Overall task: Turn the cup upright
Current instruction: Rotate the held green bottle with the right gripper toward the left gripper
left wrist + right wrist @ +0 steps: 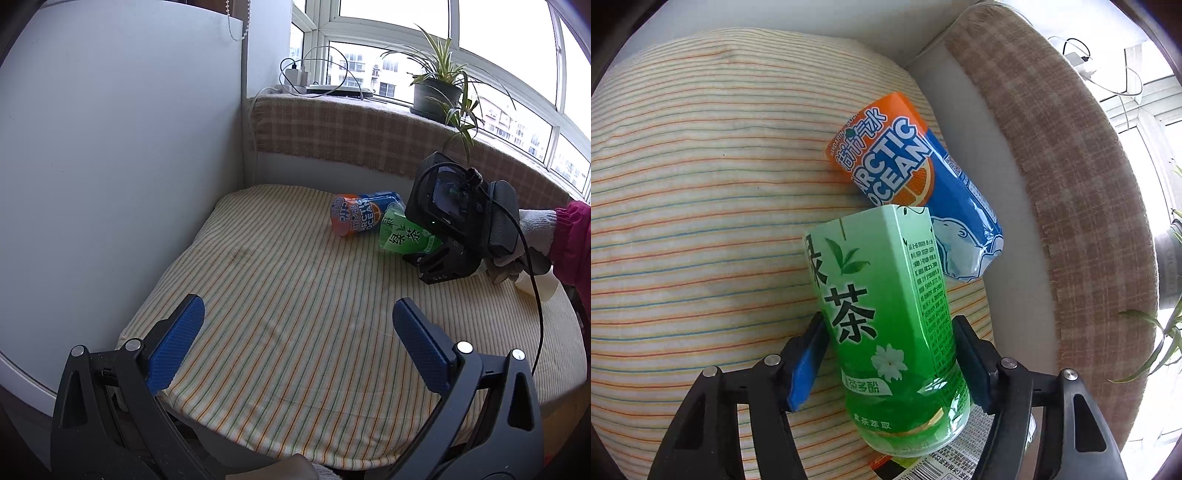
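Note:
A green tea cup (886,325) lies between the fingers of my right gripper (886,354), which is shut on its sides. It also shows in the left wrist view (404,236), tilted just above the striped cloth (295,295). An orange and blue Arctic Ocean cup (908,177) lies on its side right behind it, touching it; it also shows in the left wrist view (360,217). My left gripper (297,328) is open and empty over the near part of the cloth. The right gripper body (461,225) hides part of the green cup.
A white panel (129,166) stands on the left. A checked padded ledge (369,129) runs behind the cloth, with a potted plant (439,88) and chargers (299,77) on the sill. A white object (532,284) lies by the gloved hand.

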The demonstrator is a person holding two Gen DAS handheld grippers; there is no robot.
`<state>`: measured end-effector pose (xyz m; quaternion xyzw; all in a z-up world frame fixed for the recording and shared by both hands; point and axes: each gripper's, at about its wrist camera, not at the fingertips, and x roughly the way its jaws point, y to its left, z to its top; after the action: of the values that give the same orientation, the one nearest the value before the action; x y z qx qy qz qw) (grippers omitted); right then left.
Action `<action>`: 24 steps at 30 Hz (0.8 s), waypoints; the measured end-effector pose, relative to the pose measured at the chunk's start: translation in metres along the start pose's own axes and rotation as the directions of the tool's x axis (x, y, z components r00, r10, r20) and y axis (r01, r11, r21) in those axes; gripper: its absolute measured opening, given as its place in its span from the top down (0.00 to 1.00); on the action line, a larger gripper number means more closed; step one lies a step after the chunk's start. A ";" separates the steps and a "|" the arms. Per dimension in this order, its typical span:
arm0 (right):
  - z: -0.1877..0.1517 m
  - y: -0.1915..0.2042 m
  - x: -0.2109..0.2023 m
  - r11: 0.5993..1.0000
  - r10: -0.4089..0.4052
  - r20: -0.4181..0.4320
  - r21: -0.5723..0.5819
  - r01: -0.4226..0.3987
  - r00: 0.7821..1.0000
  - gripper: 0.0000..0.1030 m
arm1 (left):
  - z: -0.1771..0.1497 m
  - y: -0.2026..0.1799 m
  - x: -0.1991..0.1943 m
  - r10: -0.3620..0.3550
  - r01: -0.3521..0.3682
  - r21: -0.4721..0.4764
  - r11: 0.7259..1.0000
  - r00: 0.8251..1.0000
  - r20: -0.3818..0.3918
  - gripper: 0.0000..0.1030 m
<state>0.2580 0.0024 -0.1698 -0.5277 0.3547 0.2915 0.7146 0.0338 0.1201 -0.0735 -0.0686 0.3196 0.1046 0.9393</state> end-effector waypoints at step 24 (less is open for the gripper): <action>-0.110 -0.015 -0.108 0.618 0.229 0.314 0.685 -0.387 0.921 0.37 | -0.003 -0.031 -0.010 -0.071 0.069 0.060 0.996 0.997 0.033 0.00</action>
<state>0.1857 -0.1121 -0.0944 -0.0950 0.4551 0.2930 0.8355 0.0320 0.0884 -0.0675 -0.0500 0.3034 0.0633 0.9494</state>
